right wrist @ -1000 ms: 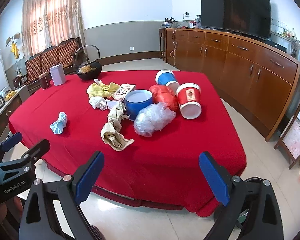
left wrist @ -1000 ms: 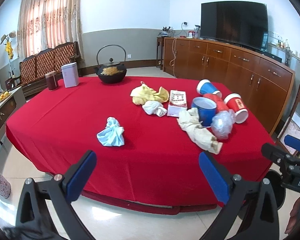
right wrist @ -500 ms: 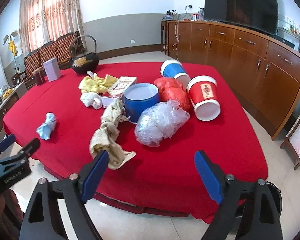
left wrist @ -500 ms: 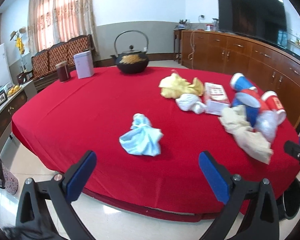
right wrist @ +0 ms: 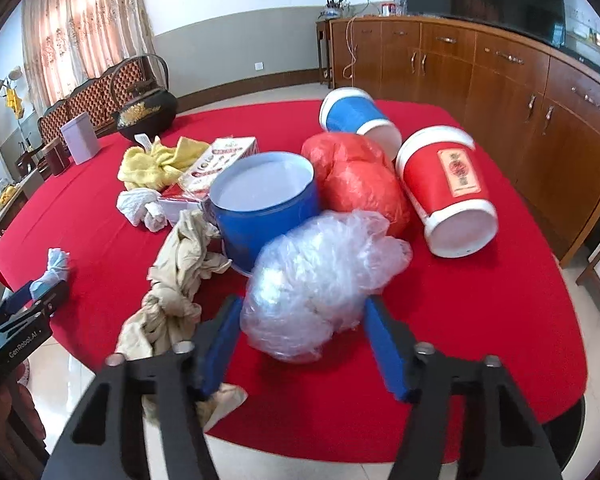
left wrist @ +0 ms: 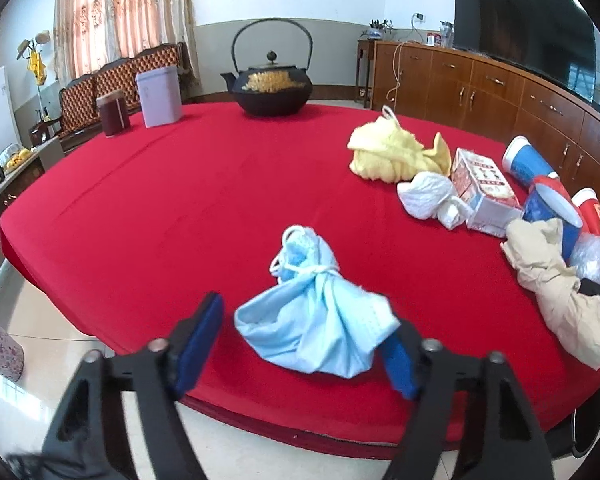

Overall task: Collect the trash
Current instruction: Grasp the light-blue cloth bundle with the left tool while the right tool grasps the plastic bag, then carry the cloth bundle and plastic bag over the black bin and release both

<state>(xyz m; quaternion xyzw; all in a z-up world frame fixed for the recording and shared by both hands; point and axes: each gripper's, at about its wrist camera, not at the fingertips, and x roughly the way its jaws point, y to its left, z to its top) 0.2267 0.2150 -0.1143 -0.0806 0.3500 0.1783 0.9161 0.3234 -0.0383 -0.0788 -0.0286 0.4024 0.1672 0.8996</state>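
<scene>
Apparently beige rag [right wrist: 172, 280] crowds plastic bag [right wrist: 320, 284].

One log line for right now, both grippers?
left gripper: open, straddling blue face mask | right gripper: open, straddling clear plastic bag | nothing lifted off red tablecloth

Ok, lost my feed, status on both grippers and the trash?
Left gripper open around blue mask bundle. Right gripper open around clear plastic bag. Beige rag beside right's near finger.
</scene>
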